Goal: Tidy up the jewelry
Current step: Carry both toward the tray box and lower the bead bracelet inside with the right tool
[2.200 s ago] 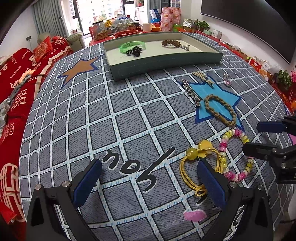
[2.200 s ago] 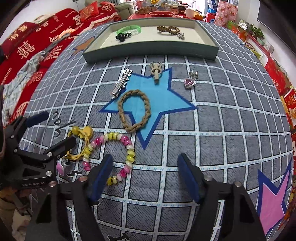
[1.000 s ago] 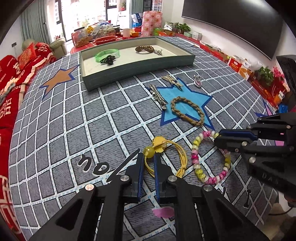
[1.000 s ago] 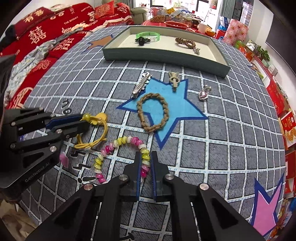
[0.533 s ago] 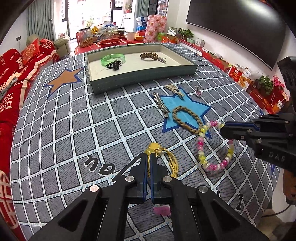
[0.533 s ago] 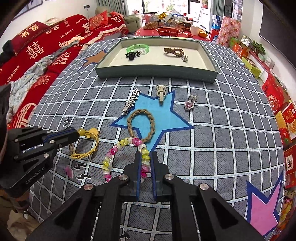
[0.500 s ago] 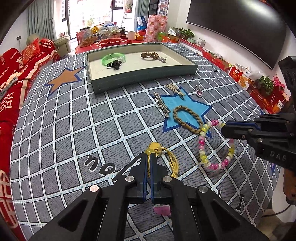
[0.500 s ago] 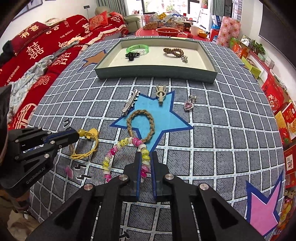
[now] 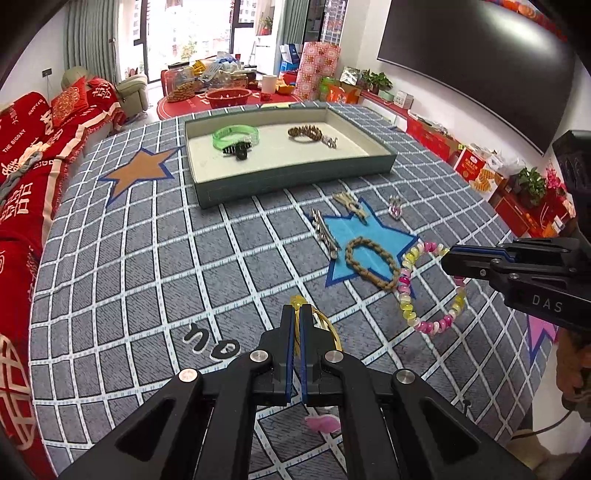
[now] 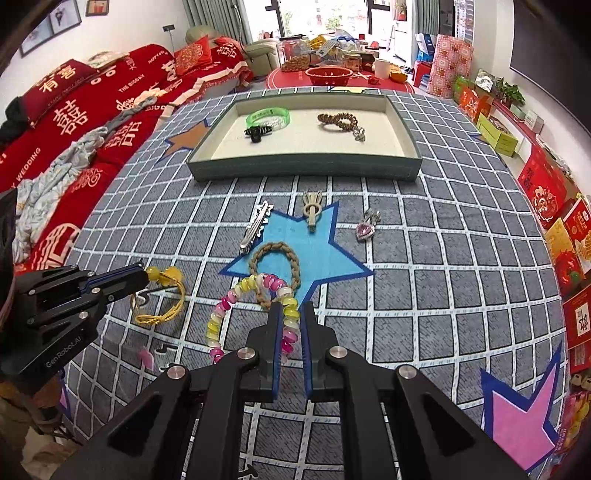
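The left tongs (image 9: 295, 314) grip the yellow cord bracelet (image 10: 162, 295), apparently lifted, and the right tongs (image 10: 291, 314) grip the beaded bracelet (image 10: 221, 314).

We get bright daylight from the far windows (image 9: 192, 33), blown out a bit; sharp overall, soft shadows, heavy fisheye bending and dark corners.

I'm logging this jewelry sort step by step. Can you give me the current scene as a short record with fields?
left gripper: shut on the yellow cord hair tie
right gripper: shut on the pink and yellow bead bracelet
tray: holds a green bangle, black clip, brown coil bracelet
on the cloth outside the tray: braided bracelet, silver clip, beige clip, pink heart pendant
surface: grey grid cloth with stars
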The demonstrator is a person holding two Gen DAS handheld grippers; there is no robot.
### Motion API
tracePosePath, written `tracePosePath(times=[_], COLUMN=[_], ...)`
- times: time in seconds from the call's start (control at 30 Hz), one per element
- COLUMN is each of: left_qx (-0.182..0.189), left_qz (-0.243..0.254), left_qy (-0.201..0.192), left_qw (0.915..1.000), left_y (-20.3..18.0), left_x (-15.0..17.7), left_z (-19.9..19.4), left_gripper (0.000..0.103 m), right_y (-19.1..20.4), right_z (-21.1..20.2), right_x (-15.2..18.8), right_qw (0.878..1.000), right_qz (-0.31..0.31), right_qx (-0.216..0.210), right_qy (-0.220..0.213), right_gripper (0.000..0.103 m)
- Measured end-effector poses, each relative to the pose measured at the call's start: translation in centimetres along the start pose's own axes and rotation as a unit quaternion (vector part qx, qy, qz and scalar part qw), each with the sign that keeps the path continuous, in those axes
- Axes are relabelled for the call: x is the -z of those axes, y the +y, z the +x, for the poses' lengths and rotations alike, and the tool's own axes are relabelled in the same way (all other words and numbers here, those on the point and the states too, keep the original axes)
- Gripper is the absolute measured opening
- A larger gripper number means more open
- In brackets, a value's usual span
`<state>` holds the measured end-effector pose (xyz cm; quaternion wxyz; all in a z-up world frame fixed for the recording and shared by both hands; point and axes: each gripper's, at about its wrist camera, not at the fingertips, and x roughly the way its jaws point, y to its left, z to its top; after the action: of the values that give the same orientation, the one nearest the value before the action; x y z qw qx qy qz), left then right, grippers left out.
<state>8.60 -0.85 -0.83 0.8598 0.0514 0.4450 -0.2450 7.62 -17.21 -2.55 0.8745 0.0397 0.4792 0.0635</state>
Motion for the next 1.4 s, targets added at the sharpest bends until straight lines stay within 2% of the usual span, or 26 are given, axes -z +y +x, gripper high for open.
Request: tracePosePath(times=[0.3, 0.73, 1.17, 1.4], left_qx=[0.0, -0.012, -0.033, -0.043], left_qz=[-0.003, -0.019, -0.037, -0.053], left_qy=[-0.023, -0.051, -0.079, -0.063], left_qw=[0.9997, 0.9984, 0.9956, 0.9957], left_y=[-0.1, 1.0, 2.9, 4.3], left_x=[-2.1, -7.0, -13.2, -16.3], left_z=[-1.2, -0.6, 2.0, 6.3], left_gripper=[0.015, 0.015, 0.015, 0.015], right_y=[-1.1, -2.7, -5.0, -6.4], right_z=[-1.0, -1.2, 2.8, 6.5], right_x=[-2.1, -7.6, -15.3, -18.4], right_qw=[1.0, 0.999, 0.998, 0.998], right_qz=[0.008, 0.009, 0.04, 0.057], right_qx=[-0.005, -0.006, -0.015, -0.006], right_qy=[-0.019, -0.046, -0.041, -0.025], right_gripper=[0.01, 0.01, 0.01, 0.01])
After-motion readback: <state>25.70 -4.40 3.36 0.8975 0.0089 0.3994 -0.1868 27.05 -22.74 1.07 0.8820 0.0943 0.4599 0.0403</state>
